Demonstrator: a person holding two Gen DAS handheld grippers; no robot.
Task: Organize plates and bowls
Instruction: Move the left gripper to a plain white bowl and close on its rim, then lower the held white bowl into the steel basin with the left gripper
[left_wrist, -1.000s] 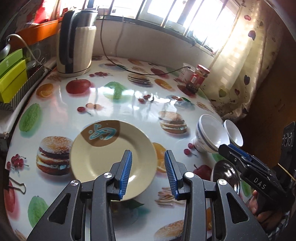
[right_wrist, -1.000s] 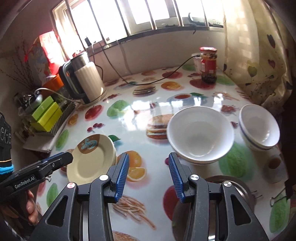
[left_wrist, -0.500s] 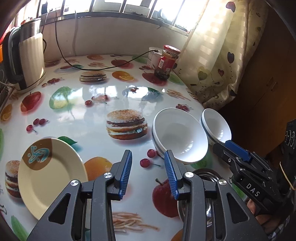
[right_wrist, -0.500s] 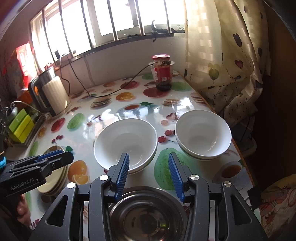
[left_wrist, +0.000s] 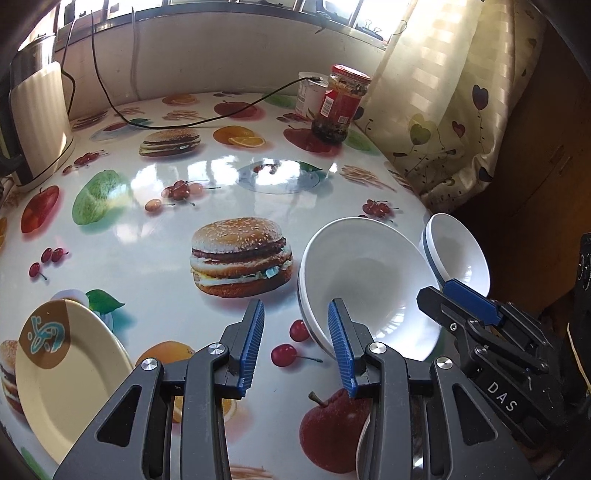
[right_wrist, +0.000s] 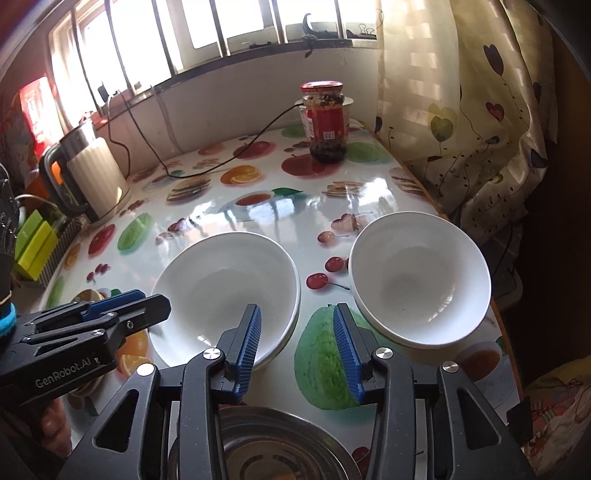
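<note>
Closing in on bowls, nothing stacked yet: right gripper (right_wrist: 297, 349) jaws just narrowing, empty, white bowl (right_wrist: 225, 291) ahead-left, second bowl (right_wrist: 419, 280) ahead-right; left gripper (left_wrist: 295, 349) open, empty, plate (left_wrist: 70, 373) far left.

Tablecloth (left_wrist: 155, 240): glossy printed plastic, mirror-bright. Bowls (right_wrist: 225, 288): smooth white glazed ceramic. Plate (left_wrist: 66, 369): cream, satin sheen. Basin (right_wrist: 273, 443): brushed metal. Jar (right_wrist: 327, 122): clear glass, red lid. Curtain (right_wrist: 461, 110): soft matt cloth.
</note>
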